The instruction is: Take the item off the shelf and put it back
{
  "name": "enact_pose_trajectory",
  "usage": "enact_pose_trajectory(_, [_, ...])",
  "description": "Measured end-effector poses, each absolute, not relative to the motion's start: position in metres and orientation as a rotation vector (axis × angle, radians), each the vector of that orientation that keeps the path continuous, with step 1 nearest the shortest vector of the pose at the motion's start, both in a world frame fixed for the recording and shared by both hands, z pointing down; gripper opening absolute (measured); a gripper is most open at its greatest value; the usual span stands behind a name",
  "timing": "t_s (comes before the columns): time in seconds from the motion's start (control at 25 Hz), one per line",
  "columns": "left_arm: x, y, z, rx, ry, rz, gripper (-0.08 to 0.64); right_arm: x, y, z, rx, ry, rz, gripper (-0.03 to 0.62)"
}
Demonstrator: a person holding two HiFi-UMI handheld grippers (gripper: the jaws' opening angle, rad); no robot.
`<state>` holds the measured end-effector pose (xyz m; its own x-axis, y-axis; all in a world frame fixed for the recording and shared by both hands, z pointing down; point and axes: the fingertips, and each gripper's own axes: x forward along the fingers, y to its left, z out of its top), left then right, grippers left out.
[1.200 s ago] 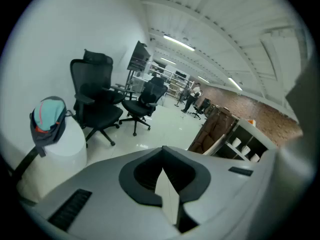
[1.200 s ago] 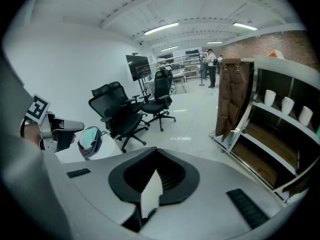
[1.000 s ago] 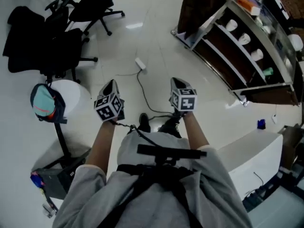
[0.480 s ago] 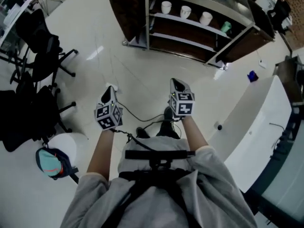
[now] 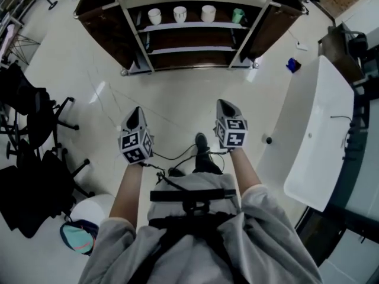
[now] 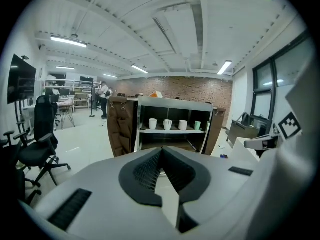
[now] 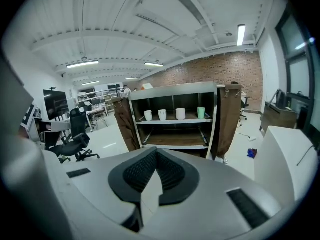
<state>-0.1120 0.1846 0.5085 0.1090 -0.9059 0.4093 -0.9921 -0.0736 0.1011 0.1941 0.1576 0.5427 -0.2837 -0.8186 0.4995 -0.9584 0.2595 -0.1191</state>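
Observation:
A dark shelf unit (image 5: 195,49) stands straight ahead across the pale floor. Its upper shelf carries three white cups (image 5: 180,13) and a green cup (image 5: 237,15) at the right end. Both gripper views show the same row, with the white cups (image 6: 167,124) and the green cup (image 7: 201,112) far off. My left gripper (image 5: 135,114) and right gripper (image 5: 224,106) are held side by side at waist height, well short of the shelf. The jaws of both are shut with nothing between them, and their pads (image 6: 150,171) (image 7: 167,171) meet at the tips.
Black office chairs (image 5: 35,129) crowd the left side. A long white counter (image 5: 320,129) runs along the right. On the floor lie a small blue object (image 5: 292,65) and a cable (image 5: 177,155) by my feet. A teal bag (image 5: 80,236) sits behind me on the left.
I have turned: the shelf has swung from the upper right of the head view to straight ahead at top centre. Both grippers have kept their place in front of my body, still shut.

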Motion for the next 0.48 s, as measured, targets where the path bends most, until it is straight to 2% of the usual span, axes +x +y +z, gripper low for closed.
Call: enact_pose_trajectory(0.48, [-0.096,0.146,0.509,2.023,-1.867,0.388,0.006,0.188,0.114,0.532,1.572,-2.281,0.570,0.009])
